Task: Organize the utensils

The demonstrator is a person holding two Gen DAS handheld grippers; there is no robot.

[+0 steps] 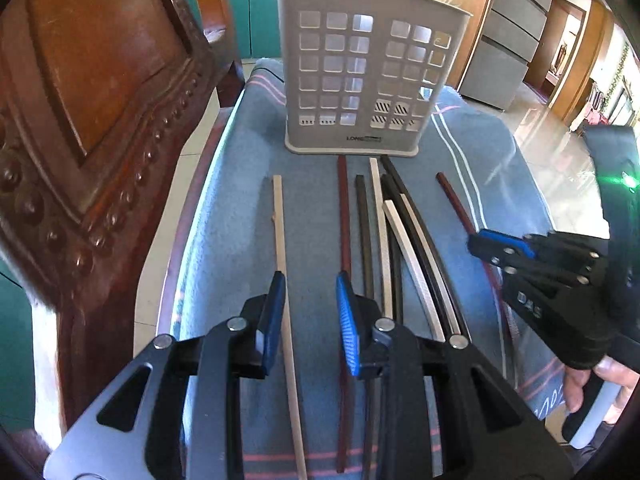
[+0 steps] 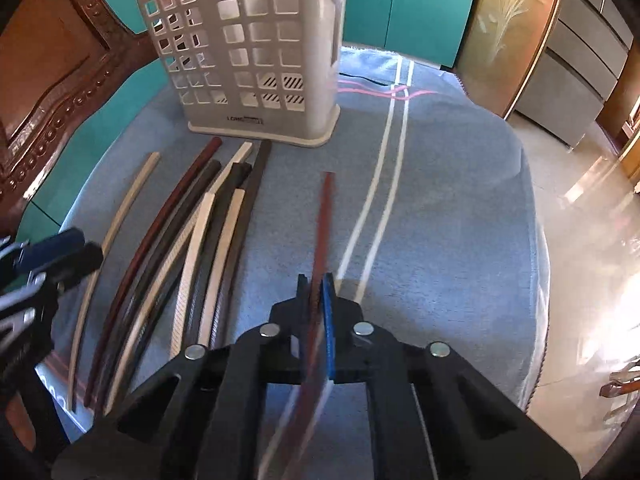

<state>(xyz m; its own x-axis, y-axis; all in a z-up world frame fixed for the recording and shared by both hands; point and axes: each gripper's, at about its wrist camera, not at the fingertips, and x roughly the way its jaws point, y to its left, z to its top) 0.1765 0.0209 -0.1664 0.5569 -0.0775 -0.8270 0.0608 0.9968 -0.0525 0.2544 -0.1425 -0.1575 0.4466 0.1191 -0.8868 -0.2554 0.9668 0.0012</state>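
Several chopsticks, pale, dark and red-brown, lie side by side on the blue cloth (image 1: 236,220) in front of a grey slotted utensil holder (image 1: 368,72) (image 2: 256,52). My left gripper (image 1: 310,280) is open just above them. One pale chopstick (image 1: 280,232) runs between its fingers, close to the left pad. My right gripper (image 2: 318,280) is shut on a red-brown chopstick (image 2: 325,208) set apart to the right of the row, its far end pointing toward the holder. In the left wrist view the right gripper (image 1: 478,242) holds that same red-brown chopstick (image 1: 452,196).
A carved wooden chair back (image 1: 100,100) rises close on the left. The cloth-covered table drops off to shiny floor (image 2: 580,200) on the right. Teal cabinets (image 2: 420,8) and grey drawers (image 1: 512,48) stand behind. A hand (image 1: 588,384) holds the right gripper.
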